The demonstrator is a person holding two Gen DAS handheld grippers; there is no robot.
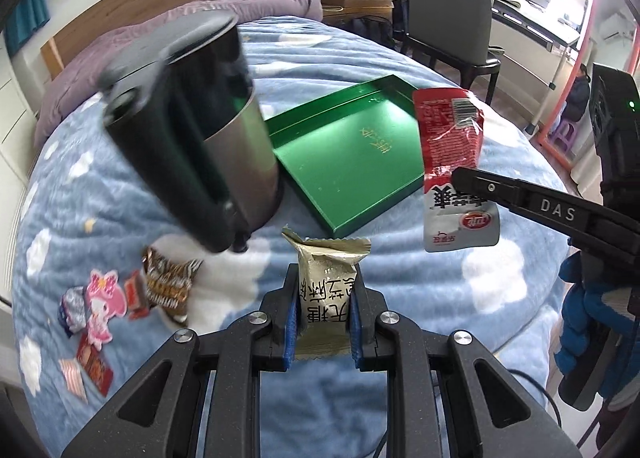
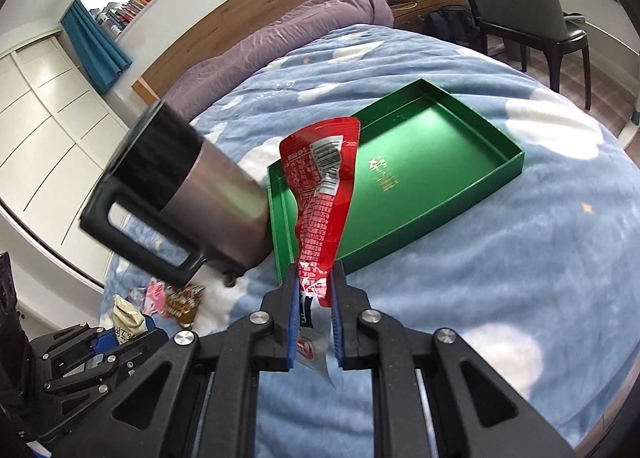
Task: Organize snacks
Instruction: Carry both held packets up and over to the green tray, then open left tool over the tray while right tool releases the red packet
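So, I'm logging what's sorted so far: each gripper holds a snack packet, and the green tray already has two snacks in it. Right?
Not quite: the green tray holds no snacks, as the right wrist view shows. The left gripper does hold a beige packet, and the right gripper a red packet.

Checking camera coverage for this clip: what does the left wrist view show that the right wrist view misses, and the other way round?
Only the left wrist view shows the left gripper up close, shut on a beige snack packet, and the full scatter of small sweets on the blue blanket.

Only the right wrist view shows the right gripper up close, shut on the red snack packet, plus the white wardrobe.

Both show the empty green tray and the steel mug.
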